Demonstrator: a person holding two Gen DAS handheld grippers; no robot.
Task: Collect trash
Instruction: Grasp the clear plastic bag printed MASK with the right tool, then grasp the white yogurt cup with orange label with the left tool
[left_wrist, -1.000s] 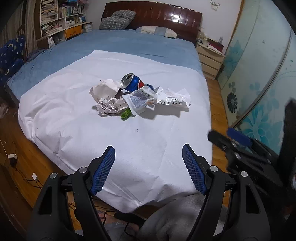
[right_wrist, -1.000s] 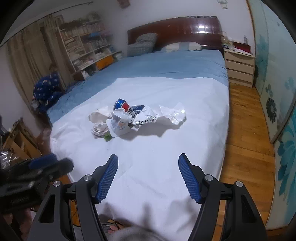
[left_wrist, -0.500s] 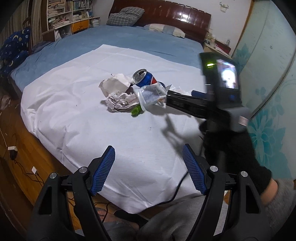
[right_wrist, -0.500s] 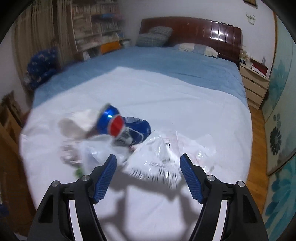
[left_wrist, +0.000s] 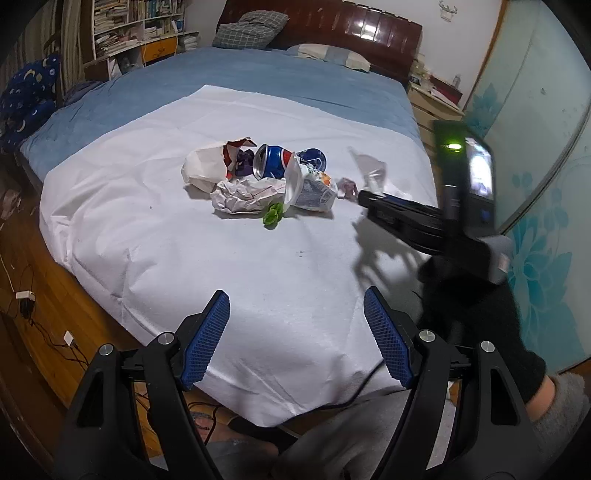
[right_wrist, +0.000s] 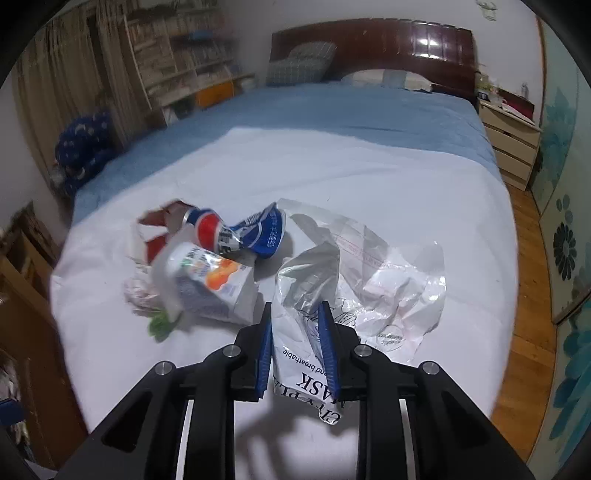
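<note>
Trash lies heaped on the white sheet (right_wrist: 406, 192) of the bed. Nearest, the clear mask bag (right_wrist: 354, 280) sits between the pads of my right gripper (right_wrist: 295, 354), whose jaws have just been closing and now pinch its crumpled edge. Just left of that gripper lies a juice carton (right_wrist: 210, 284) — beyond it a crushed blue can (right_wrist: 236, 232). My left gripper (left_wrist: 297, 336) hangs spread wide over bare sheet, well short of the heap.

Bed (left_wrist: 258, 74) with blue cover, white sheet (left_wrist: 221, 258) spread over its near half. Trash pile mid-sheet: crushed blue can (left_wrist: 271, 166), white paper bag (left_wrist: 205, 170) at its 9 o'clock, crumpled paper (left_wrist: 243, 194) at 6, green scrap (left_wrist: 272, 216) nearest.
</note>
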